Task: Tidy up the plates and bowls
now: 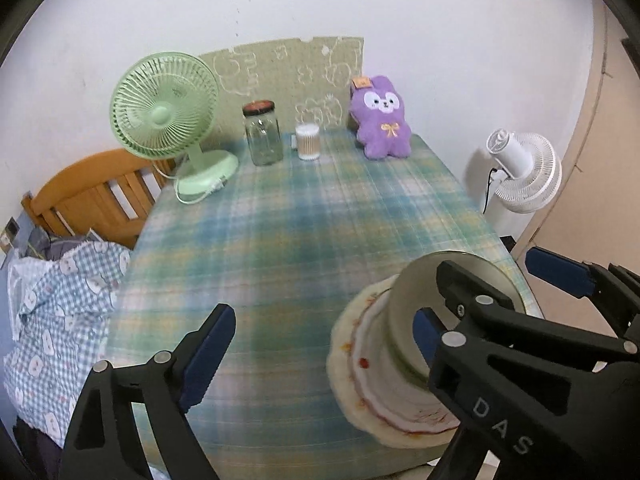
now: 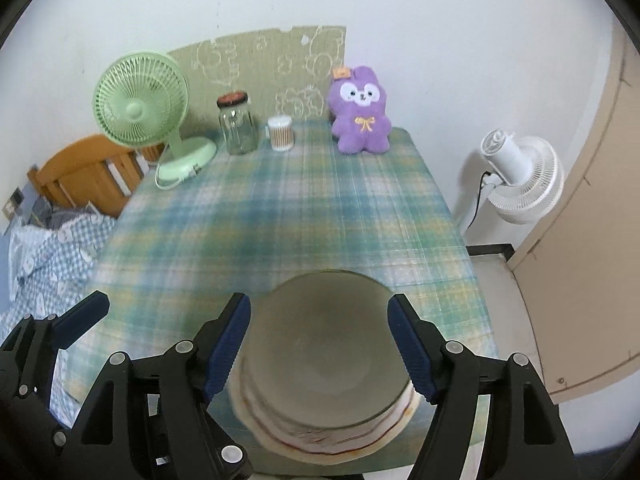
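the stacking step is looking finished: a grey bowl (image 2: pixel 320 348) is sitting on a white plate (image 2: pixel 320 440) with a red rim, itself on a cream plate (image 1: pixel 348 396), at the lower centre of the right wrist view, near the front edge of the table (image 2: pixel 280 208). the right gripper (image 2: pixel 320 352) is standing released, its blue pads either side of the bowl but apart from it. the left gripper (image 1: pixel 320 344) is also hanging wide and empty, left of the stack. as a judgement, the next move is calling for drawing both grippers clear without nudging the stack.
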A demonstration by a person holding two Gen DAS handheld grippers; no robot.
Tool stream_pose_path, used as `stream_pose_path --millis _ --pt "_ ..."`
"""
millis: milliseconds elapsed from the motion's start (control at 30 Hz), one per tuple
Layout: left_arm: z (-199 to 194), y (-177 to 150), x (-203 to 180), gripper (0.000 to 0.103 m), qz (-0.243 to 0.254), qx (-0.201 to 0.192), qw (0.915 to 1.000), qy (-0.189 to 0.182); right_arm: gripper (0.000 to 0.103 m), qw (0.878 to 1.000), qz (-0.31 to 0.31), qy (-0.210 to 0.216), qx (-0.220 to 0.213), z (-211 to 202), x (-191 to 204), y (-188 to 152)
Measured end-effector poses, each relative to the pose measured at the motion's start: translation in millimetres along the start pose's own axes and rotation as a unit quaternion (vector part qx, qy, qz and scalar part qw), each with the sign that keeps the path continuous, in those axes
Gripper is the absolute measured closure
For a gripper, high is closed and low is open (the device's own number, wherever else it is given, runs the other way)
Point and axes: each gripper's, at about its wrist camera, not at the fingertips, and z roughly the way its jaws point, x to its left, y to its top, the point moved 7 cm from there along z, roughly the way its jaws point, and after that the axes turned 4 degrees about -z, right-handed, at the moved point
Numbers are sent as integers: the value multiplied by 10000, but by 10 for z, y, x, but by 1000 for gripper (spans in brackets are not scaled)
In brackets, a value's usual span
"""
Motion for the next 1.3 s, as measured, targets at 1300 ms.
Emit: stream_pose_path --millis 1300 --pt "-489 -936 1293 0 -389 -1520 9873 258 5 9843 445 -453 -1645 -567 599 -1047"
